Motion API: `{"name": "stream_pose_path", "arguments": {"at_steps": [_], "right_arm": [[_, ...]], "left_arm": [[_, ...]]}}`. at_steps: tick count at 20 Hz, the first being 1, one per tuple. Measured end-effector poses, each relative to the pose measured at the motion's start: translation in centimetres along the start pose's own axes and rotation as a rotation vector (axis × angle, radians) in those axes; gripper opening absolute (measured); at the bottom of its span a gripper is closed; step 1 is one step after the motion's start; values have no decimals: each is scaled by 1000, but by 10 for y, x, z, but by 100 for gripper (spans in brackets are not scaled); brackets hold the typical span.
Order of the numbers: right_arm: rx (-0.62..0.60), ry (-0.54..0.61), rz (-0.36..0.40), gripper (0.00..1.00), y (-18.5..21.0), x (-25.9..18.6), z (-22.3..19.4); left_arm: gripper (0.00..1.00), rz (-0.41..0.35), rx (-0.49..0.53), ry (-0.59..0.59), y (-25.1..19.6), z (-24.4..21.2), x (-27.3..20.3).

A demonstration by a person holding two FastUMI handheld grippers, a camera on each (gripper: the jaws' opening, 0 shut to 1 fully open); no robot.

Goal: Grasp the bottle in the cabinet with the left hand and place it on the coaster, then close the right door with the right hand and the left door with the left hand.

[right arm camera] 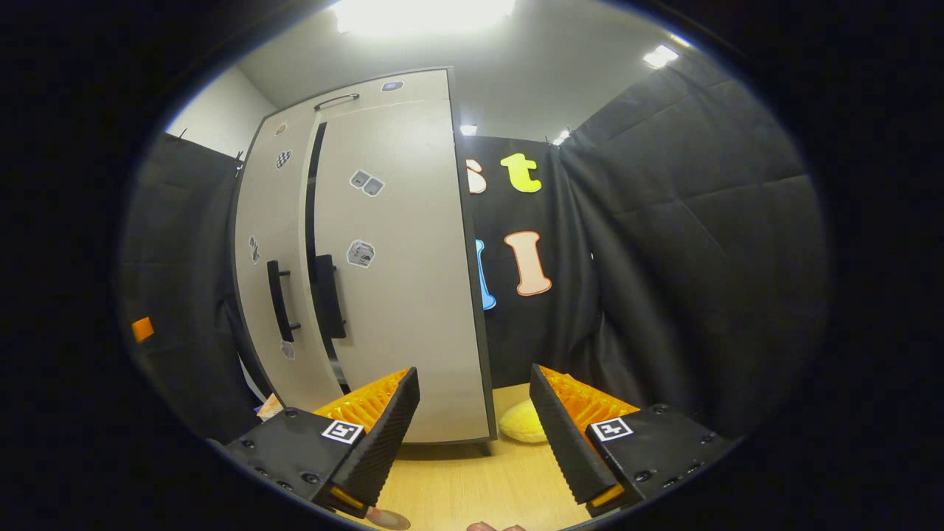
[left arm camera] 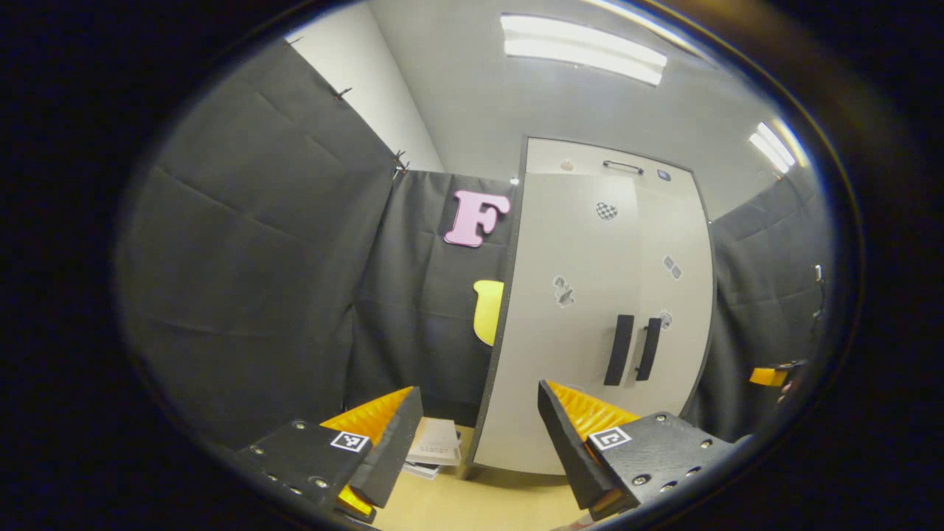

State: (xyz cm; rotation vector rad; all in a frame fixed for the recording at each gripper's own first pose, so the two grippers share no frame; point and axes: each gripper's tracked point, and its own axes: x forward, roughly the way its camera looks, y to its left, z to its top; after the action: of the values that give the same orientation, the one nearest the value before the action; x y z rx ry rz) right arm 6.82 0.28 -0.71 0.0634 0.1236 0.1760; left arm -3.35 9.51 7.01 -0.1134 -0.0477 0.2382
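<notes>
Both claws, left [left arm camera: 472, 435] and right [right arm camera: 472, 428], were spread and empty, facing the cabinet [left arm camera: 590, 317]. Its 2 doors looked nearly shut, so the task seemed about finished.

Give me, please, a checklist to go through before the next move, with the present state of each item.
1. Left gripper open and empty: ok.
2. Right gripper open and empty: ok.
3. Left door shut: ok, it looks flush in the left gripper view.
4. Right door shut: cannot tell. The right gripper view shows a dark strip between the doors, which may be a gap.
5. Bottle on the coaster: cannot tell.
6. Handles free to reach: ok, nothing is in front of them.
</notes>
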Motion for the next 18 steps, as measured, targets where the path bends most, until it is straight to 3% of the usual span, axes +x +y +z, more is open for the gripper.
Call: {"name": "stream_pose_path", "arguments": {"at_steps": [1, 2, 4, 5, 6, 7, 8, 9, 10, 11, 14, 15, 18], "right_arm": [[-11, 2, -7, 96, -2, -2, -1], [-18, 7, -10, 96, -2, -4, -3], [-21, 25, -11, 96, 0, -7, -5], [-23, 35, -11, 96, 1, -7, -6], [-28, 42, -11, 96, 1, -6, -6], [-34, 51, -14, 96, 2, -3, -5], [-35, 60, -13, 96, 4, 1, -4], [-34, 65, -12, 96, 6, 6, -4], [-29, 65, -7, 96, 8, 11, -3], [-20, 72, 10, 96, 13, 18, -5], [-20, 97, 91, 96, 26, 43, -13], [-28, 88, 113, 92, 29, 52, -13], [-34, 91, 225, 96, 40, 78, -14]], "left_arm": [[92, 4, 3, 10, 2, -7, 2], [99, 11, 16, 23, 5, -13, 2], [99, 25, 46, 52, 11, -27, 2], [92, 26, 51, 66, 12, -32, 3], [92, 25, 48, 72, 11, -37, -1], [99, 16, 36, 74, 8, -38, -4], [85, 4, 22, 80, 4, -39, -7], [84, -6, 11, 90, 0, -39, -6], [92, -14, 6, 100, -3, -39, -6], [99, -19, 6, 107, -5, -37, -5], [98, -4, 35, 111, -9, -28, -10], [98, 26, 51, 106, -8, -25, -12], [98, 130, 74, 100, -9, -18, -31]]}}
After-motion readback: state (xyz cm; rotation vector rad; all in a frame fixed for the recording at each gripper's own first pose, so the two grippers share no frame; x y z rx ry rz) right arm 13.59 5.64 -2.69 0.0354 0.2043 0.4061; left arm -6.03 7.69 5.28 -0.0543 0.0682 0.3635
